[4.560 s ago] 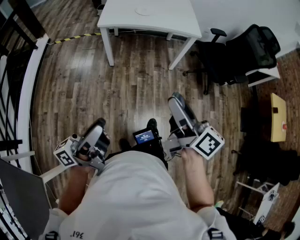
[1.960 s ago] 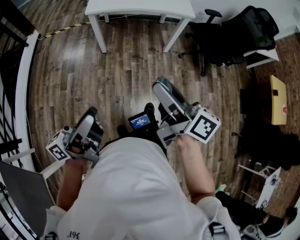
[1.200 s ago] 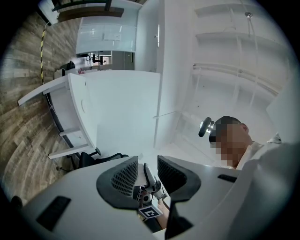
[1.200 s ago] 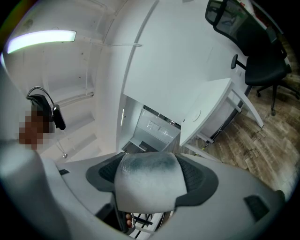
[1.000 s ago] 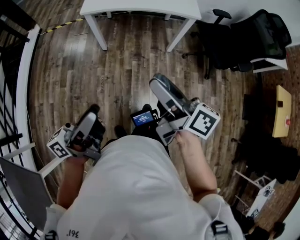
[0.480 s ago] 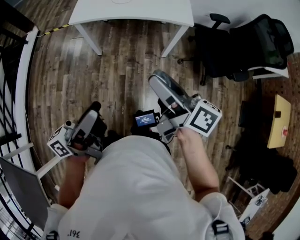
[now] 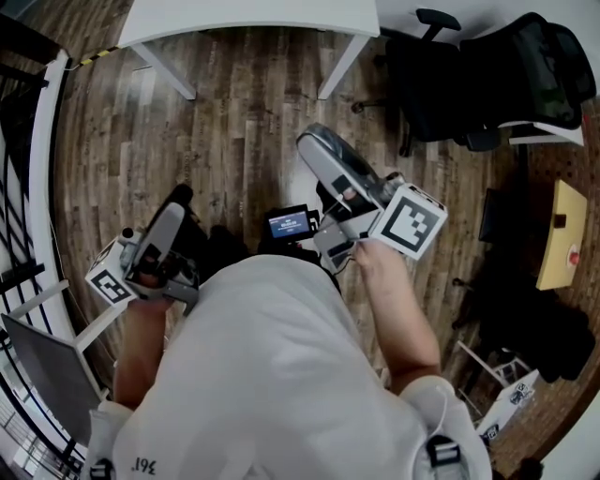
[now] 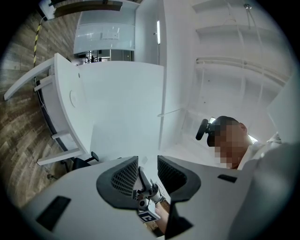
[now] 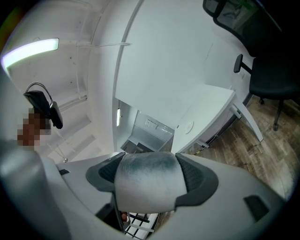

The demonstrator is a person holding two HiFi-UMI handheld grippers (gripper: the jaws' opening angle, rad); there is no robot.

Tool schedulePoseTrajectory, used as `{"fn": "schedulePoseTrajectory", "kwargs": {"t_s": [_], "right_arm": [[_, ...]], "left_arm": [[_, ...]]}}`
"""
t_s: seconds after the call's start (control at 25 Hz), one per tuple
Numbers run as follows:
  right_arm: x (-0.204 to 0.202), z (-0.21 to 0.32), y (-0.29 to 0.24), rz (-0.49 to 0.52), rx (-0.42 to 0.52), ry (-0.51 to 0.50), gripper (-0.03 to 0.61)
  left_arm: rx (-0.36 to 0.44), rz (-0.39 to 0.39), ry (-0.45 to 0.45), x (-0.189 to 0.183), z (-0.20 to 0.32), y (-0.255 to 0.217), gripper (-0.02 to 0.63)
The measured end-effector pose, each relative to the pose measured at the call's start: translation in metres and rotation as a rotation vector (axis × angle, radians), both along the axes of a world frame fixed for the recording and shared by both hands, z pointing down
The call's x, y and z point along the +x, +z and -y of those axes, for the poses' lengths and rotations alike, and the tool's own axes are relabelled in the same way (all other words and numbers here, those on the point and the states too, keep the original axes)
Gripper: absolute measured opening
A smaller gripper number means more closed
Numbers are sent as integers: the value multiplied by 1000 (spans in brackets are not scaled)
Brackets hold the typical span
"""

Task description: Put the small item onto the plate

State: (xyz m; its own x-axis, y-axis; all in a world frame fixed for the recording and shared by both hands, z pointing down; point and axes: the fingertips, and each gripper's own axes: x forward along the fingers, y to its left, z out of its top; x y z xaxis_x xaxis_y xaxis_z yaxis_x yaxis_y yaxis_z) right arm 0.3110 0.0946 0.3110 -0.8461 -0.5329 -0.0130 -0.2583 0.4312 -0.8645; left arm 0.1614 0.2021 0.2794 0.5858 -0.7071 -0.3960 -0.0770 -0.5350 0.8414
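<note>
Entry: right gripper (image 7: 323, 161), held out ahead of the person's chest and angled up and forward, jaws pinched on the small item (image 9: 148, 182), a pale grey, soft-looking rounded piece that fills the whole gap between the pads; the item is off any surface, carried at the tips. Left gripper (image 8: 147, 169): jaws spread a little, nothing between them; through the gap only the other gripper's marker cube and a hand show; held low at the person's left side. Destination: a white table (image 7: 253, 17) ahead of the person across bare wooden floor (image 7: 234, 122), well apart from both grippers; a faint round disc on its top (image 9: 188, 125), judged to be the plate, lies forward and to the right of the loaded jaws in the right gripper view. Governing relation: plate ahead of the item, the right hand both loaded and the nearer, so the move is judged a carry forward to the table, then a lowering. Item's long axis: appears to run across the jaws, though its ends are covered by the pads. Hidden or unclear: the head view cuts the tabletop at its upper edge, plate not seen there; the disc is white on white, its rim barely legible. Also present: black office chair (image 7: 441, 75) right of the table; small device with lit blue screen (image 7: 289, 223) at the person's front
</note>
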Motion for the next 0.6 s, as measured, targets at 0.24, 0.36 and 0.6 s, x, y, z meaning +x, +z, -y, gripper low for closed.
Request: {"fn": "schedulePoseTrajectory", "kwargs": {"t_s": [0.24,0.36,0.6], "right_arm": [[-3,15,9,-7,-27,20,318],[-13,25,12,-18,-29,40,318],[-50,64,22,-41,-39,97,318]], "left_arm": [[-20,-9,7,-6,23,6,112],[-29,-27,28,-17,39,11,112],[-20,-34,97,-56,92,12,112]]}}
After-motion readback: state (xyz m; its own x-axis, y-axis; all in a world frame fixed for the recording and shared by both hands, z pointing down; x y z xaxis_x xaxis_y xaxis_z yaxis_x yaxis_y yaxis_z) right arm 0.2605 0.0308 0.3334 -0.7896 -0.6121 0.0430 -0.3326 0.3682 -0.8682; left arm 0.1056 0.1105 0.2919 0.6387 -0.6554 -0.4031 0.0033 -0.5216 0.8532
